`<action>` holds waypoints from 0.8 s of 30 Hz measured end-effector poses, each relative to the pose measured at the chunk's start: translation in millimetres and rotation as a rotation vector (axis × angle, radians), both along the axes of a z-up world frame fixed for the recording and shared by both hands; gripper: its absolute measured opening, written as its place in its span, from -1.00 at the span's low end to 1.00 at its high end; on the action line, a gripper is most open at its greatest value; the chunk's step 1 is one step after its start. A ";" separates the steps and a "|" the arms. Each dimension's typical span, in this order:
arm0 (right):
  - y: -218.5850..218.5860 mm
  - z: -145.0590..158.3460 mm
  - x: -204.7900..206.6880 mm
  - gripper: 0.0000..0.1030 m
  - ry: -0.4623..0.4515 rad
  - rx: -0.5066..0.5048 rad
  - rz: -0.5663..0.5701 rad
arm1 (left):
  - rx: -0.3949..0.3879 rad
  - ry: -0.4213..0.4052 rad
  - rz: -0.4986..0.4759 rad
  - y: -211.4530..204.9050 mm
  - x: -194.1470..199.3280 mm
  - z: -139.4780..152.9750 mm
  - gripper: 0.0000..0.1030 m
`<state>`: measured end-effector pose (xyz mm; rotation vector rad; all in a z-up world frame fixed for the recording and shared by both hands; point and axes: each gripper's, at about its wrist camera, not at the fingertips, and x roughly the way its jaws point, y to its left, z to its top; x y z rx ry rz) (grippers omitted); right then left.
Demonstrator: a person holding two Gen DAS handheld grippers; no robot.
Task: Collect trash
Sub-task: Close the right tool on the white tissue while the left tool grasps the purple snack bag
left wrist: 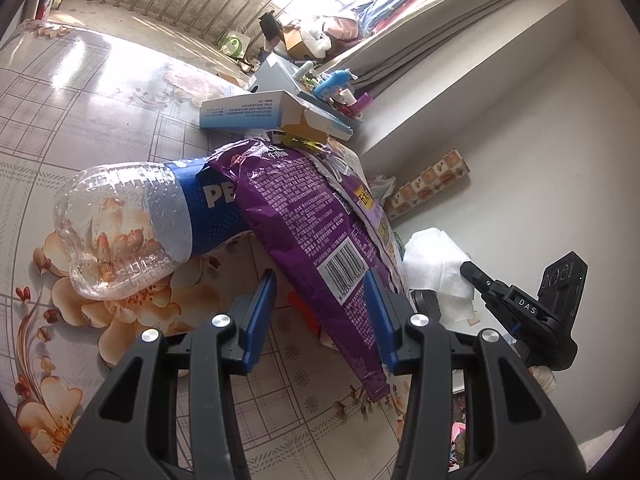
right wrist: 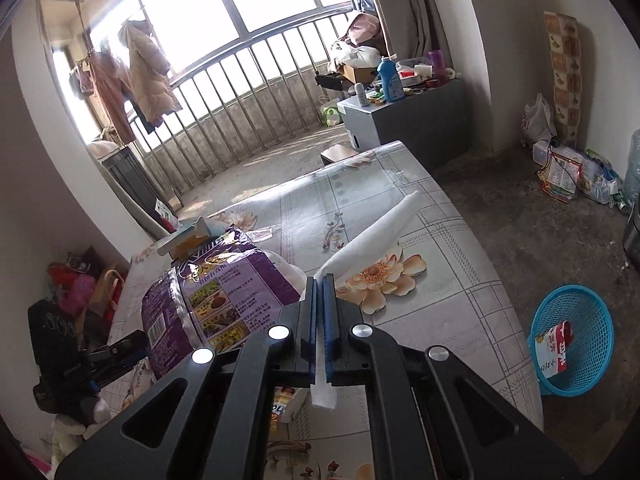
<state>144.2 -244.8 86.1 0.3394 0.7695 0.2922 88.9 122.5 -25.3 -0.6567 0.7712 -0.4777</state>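
Low in the right wrist frame your right gripper (right wrist: 320, 280) pinches the white paper sheet (right wrist: 376, 232), bound, I judge, for the blue basket (right wrist: 576, 344), while your left gripper (left wrist: 320, 292) gapes around the purple bag (left wrist: 304, 216).

Snack bag (left wrist: 320, 216) lies on the worktop (left wrist: 80, 112) across a bottle (left wrist: 132, 224) — carton (left wrist: 256, 114) behind it, tissue (left wrist: 436, 268) to its right; basket (right wrist: 576, 340) on the floor beside the worktop.
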 end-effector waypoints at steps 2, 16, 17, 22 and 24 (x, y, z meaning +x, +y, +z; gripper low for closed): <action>15.1 -6.4 1.5 -0.94 0.015 -0.009 0.033 | -0.012 -0.005 -0.013 -1.9 2.0 0.5 -0.19; 36.6 -23.3 -0.2 -0.94 0.060 -0.010 0.096 | -0.024 -0.115 -0.026 -10.6 -1.6 18.1 -0.59; 36.0 -23.6 -0.8 -0.94 0.061 -0.007 0.094 | -0.025 -0.105 -0.023 -11.6 0.0 16.8 -0.72; 28.0 -18.3 -7.4 -0.94 0.047 0.003 0.078 | -0.014 -0.173 -0.042 -12.8 -9.9 27.7 -0.86; 21.6 -15.4 -10.5 -0.94 0.039 0.012 0.067 | 0.011 -0.211 -0.046 -16.5 -16.3 36.5 -0.93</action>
